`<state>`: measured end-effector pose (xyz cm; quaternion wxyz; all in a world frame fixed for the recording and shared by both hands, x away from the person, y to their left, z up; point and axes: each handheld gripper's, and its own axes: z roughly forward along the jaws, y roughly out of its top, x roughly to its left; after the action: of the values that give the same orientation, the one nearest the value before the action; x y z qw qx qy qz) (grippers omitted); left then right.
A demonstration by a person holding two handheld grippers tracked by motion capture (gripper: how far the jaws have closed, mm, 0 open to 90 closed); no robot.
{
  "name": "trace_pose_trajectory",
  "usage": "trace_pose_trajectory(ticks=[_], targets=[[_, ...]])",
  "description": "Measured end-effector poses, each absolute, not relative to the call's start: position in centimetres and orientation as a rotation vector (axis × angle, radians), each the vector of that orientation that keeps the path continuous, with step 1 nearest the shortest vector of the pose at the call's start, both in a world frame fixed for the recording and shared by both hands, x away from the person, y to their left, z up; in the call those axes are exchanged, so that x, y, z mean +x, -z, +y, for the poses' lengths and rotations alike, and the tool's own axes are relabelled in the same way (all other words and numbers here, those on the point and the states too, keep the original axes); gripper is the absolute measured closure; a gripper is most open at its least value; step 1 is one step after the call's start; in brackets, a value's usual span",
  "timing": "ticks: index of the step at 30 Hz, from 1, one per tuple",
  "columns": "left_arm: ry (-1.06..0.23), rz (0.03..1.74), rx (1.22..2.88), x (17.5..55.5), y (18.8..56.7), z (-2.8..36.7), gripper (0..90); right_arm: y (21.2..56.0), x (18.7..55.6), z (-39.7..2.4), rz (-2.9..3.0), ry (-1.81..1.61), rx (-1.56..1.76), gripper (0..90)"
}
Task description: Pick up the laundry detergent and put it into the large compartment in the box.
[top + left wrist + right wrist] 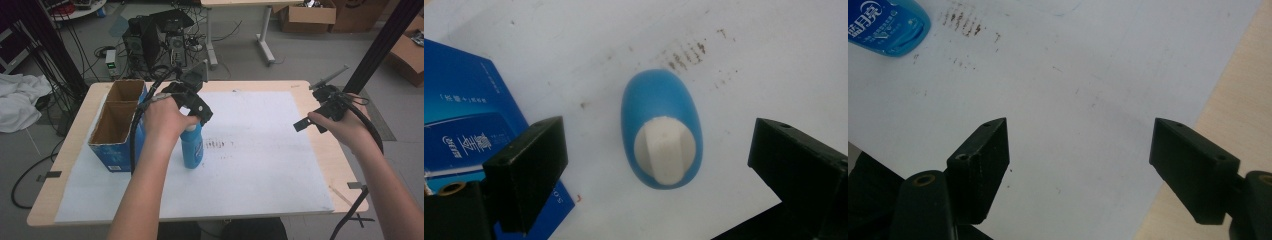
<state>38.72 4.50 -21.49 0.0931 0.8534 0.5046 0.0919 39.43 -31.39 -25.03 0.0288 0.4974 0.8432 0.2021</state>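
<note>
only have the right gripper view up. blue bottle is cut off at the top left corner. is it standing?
Observer: Yes, the blue bottle stands upright on the white sheet.
Operator: left tool on it?
Observer: No. The left tool is open above the bottle's white cap, jaws apart on either side.
Operator: anything beside it?
Observer: A blue carton, open-topped with two compartments, stands just to the bottle's left.
</note>
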Motion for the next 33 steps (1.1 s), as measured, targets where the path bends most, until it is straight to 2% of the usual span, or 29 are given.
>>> trace_pose_trajectory(ticks=[20, 33], targets=[[-0.231, 1.556, 2.550, 39.2, 25.7, 3.7, 10.7, 25.5, 39.4, -31.2, 2.607, -0.613, 1.535, 24.2], [-0.233, 1.574, 2.582, 39.4, 27.5, 3.2, 14.9, 25.7, 39.4, -31.5, 2.601, -0.617, 1.544, 24.3]])
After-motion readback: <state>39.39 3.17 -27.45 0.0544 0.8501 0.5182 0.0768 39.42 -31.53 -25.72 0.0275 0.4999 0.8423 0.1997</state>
